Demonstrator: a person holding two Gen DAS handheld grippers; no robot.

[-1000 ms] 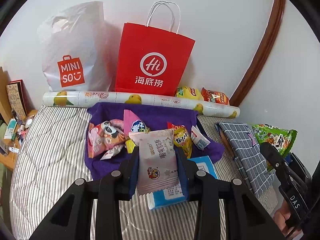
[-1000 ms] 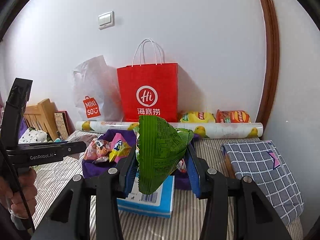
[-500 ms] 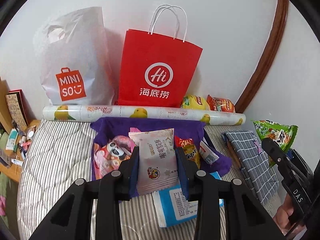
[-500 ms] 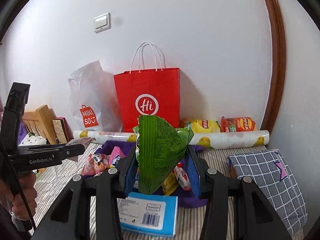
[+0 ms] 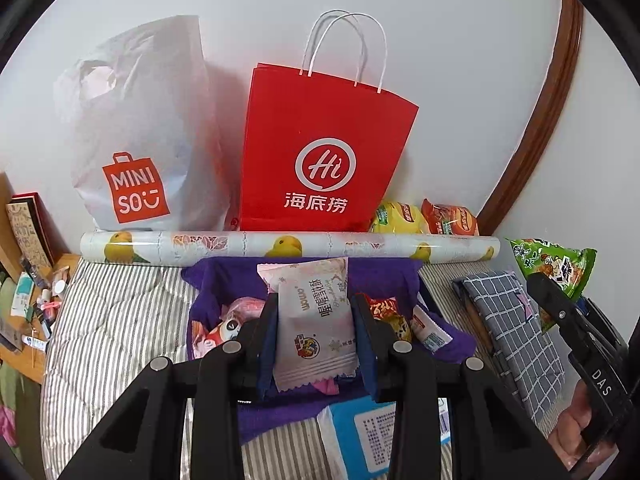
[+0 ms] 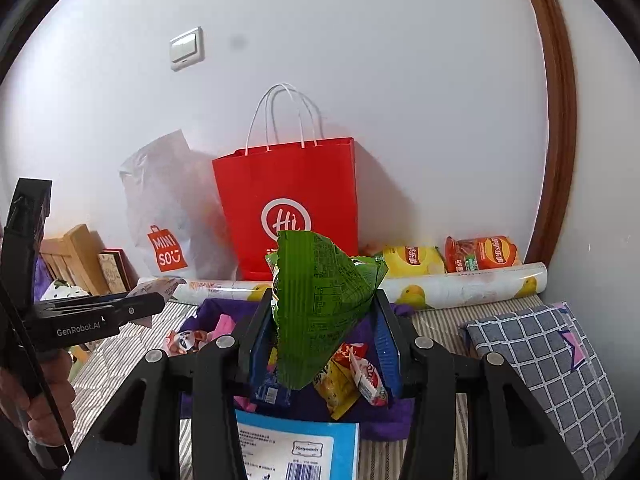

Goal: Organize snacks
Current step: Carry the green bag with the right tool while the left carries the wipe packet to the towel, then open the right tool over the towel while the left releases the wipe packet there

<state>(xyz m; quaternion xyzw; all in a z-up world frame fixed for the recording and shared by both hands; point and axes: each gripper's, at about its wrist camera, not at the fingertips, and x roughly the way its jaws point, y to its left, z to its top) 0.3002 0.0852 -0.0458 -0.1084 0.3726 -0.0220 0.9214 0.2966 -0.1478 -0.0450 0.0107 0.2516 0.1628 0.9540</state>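
Two packets are held clear of the bed: pink packet (image 5: 316,320) clamped by the left gripper (image 5: 316,344), green packet (image 6: 320,308) by the right gripper (image 6: 324,340), probably destined for the red bag (image 5: 320,152).

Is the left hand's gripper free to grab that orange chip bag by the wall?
Probably not: the left gripper is already shut on a pink snack packet, and the orange chip bag lies behind the patterned roll.

Plain white wall (image 6: 360,60) rising behind the bed, light switch (image 6: 187,49) sitting high on it, curved brown wooden trim (image 6: 560,140) running down the right side, striped bedcover (image 5: 116,320) spreading across the bed, wooden furniture (image 6: 76,260) standing at left
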